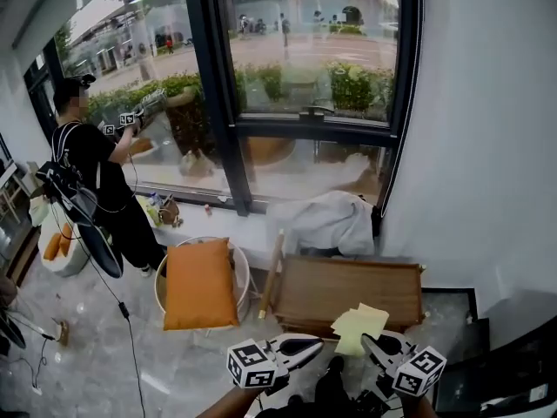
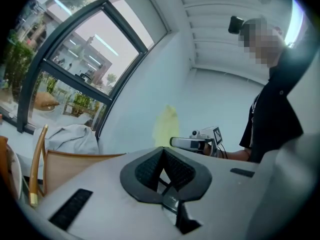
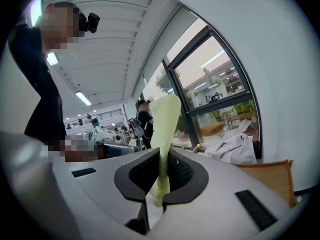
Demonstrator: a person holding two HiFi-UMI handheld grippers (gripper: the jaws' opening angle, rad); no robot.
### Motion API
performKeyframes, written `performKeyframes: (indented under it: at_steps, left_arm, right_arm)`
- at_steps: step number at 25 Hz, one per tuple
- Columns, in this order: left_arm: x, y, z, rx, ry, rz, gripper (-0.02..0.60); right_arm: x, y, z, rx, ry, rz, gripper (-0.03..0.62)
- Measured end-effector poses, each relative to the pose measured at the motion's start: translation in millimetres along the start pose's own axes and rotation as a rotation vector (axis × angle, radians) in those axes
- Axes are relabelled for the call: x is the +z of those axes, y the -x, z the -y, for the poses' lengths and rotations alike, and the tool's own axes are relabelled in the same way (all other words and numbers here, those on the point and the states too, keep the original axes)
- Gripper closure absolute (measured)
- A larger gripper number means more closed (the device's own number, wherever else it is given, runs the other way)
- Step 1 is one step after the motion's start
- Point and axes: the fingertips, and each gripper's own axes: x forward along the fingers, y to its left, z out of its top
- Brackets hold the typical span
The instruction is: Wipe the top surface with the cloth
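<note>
Cloth [image 1: 359, 327]: pale yellow, held over the near edge of the wooden table [image 1: 348, 290]; whether it touches the top cannot be told
Right tool [image 1: 380, 348]: clamped on the cloth, whose lower end is buried between the jaws
Left tool [image 1: 305, 350]: jaws together, nothing between them, beside the cloth
Obscured: table's near edge, behind cloth and tools

A street-level office hall: tall dark-framed window [image 1: 305, 50], polished stone floor [image 1: 87, 355], strip ceiling lights [image 3: 82, 98].
</note>
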Motion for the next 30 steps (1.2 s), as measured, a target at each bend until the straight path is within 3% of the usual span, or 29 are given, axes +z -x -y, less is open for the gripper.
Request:
performKeyframes:
  at_steps: [6, 16, 20, 30]
  left_arm:
    - [-14, 18, 32, -0.025, -0.028, 0.000, 0.572]
    - [-7, 30, 44, 0.005, -0.092, 0.016, 0.572]
    - [-4, 29, 46, -0.003, -0.127, 0.016, 0.572]
    - [5, 37, 44, -0.008, -0.112, 0.060, 0.572]
  right_arm:
    - [-17, 9, -33, 0.027, -0.046, 0.032, 0.562]
    - [-3, 14, -61, 0.088, 0.013, 0.110, 0.562]
    - [1, 19, -64, 0.078, 0.017, 0.130, 0.562]
    - [3, 18, -62, 0.052, 0.023, 0.130, 0.562]
